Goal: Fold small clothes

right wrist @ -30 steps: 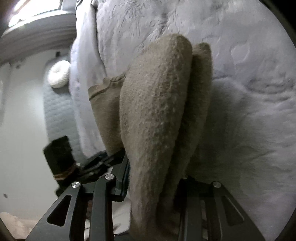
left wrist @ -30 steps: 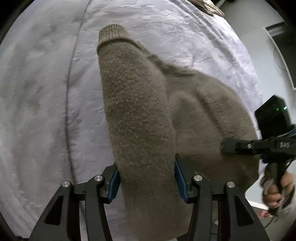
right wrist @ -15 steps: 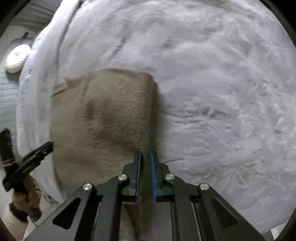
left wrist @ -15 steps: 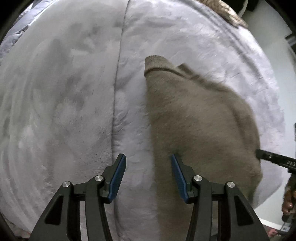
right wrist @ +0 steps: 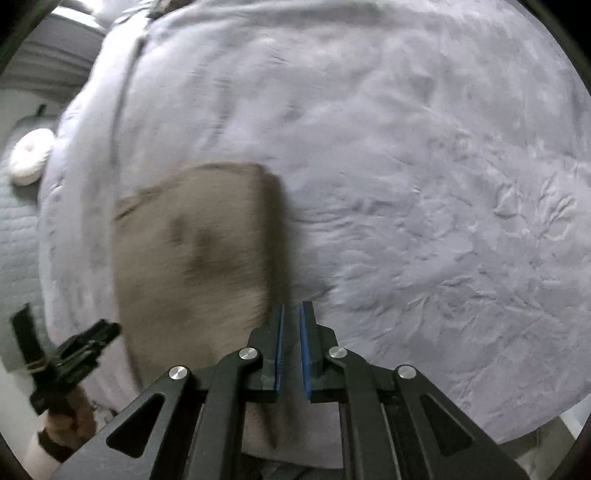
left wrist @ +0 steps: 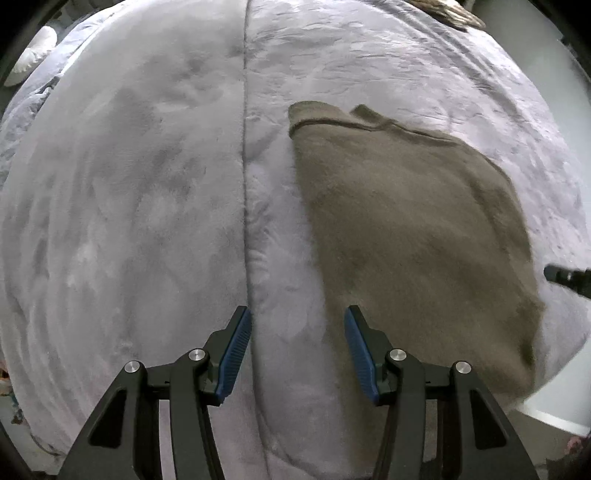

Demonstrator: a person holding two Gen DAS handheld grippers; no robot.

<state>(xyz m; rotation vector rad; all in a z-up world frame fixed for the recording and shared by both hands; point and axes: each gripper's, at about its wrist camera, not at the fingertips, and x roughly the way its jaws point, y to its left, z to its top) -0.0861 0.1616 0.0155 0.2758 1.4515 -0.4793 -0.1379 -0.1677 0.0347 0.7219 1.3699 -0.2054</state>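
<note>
Left gripper (left wrist: 297, 354): we hold it pointing down, jaws apart, empty.
Right gripper (right wrist: 290, 347): we keep jaws nearly together, empty.

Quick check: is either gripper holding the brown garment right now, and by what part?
Neither. The left gripper is open over the blanket; the right gripper is shut, empty, beside the brown garment.

Right wrist view: the brown knitted garment (right wrist: 192, 258) is smeared by motion blur, so its weave and fold lines cannot be read, and its near edge passes out of sight behind the right gripper (right wrist: 290, 354). The left gripper (right wrist: 79, 354) at lower left is blurred too; its fingers cannot be made out.

Left wrist view: the garment's near right corner (left wrist: 517, 369) is blurred. The right gripper (left wrist: 569, 278) is cut off by the right edge. A tan item (left wrist: 443, 11) at the top edge is cropped and unidentifiable.
</note>
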